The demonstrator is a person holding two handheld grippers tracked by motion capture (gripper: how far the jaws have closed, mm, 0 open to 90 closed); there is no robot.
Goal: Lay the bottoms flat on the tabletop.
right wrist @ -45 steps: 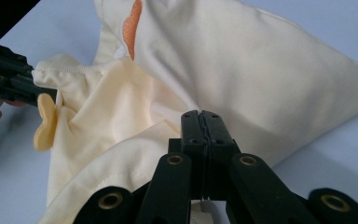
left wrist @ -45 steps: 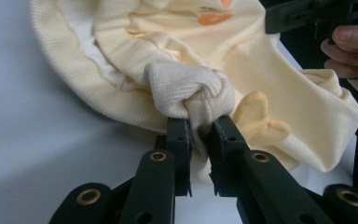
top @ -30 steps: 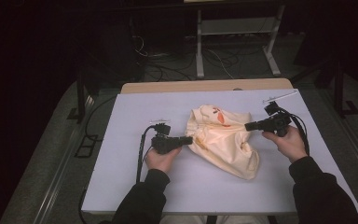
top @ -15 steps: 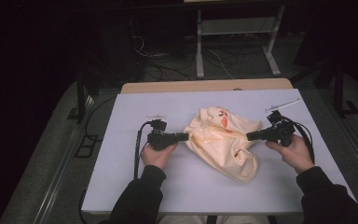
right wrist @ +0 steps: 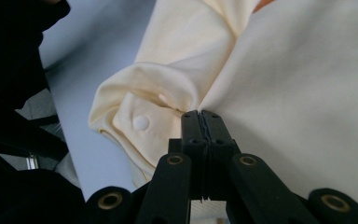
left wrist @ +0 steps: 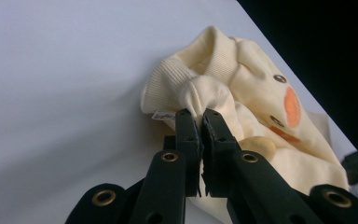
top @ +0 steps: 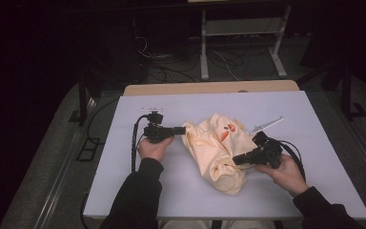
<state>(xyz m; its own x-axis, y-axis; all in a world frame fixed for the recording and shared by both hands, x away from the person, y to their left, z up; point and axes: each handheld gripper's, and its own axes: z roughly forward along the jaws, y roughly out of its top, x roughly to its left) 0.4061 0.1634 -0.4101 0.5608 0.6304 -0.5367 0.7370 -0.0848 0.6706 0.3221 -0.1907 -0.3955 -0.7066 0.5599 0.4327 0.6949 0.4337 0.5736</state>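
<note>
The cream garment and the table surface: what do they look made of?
Cream garment: soft knit, likely cotton, matte; ribbed collar band, limp folds and a snap stud in the right gripper view. Table surface: smooth, matte pale sheet, perhaps laminate or plastic; the material is uncertain.

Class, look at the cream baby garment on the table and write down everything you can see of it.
The cream-yellow soft knit baby garment lies crumpled in a heap on the white table. It has a ribbed edge, an orange beak with dark eyes printed on the front, a small label, and a snap button on a folded flap. The left gripper pinches a bunch of cloth near the ribbing; the right gripper is clamped on a fold near the snap end. Otherwise it rests on the table.
</note>
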